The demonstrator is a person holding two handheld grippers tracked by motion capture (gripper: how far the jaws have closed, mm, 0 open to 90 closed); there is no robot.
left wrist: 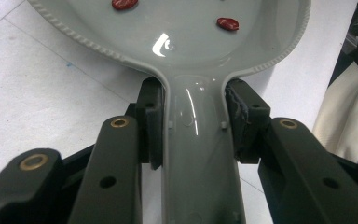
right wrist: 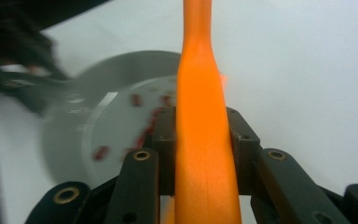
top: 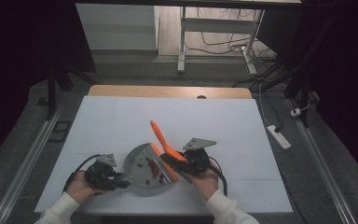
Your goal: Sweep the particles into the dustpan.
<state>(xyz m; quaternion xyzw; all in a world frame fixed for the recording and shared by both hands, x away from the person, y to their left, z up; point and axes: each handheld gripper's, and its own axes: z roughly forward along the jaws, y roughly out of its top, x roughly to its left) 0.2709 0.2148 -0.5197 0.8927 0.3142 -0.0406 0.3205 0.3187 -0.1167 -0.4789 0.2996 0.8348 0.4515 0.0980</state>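
Observation:
A grey dustpan [top: 142,161] lies on the white table cover with several red beans [top: 154,169] in it. My left gripper [top: 119,183] is shut on the dustpan's handle [left wrist: 196,144] from the left; in the left gripper view, two beans [left wrist: 227,23] rest in the pan [left wrist: 261,51] ahead of the jaws. My right gripper [top: 176,162] is shut on an orange brush [top: 162,138], whose handle points up and away to the left. In the right gripper view the orange handle [right wrist: 203,116] runs between the jaws, with the dustpan [right wrist: 74,135] and beans [right wrist: 135,99] blurred behind it.
The white cover [top: 214,121] spreads over the tabletop, with a wooden edge [top: 168,91] at the back. A power strip [top: 278,136] and cables lie on the floor to the right. A white frame [top: 182,42] stands beyond the table.

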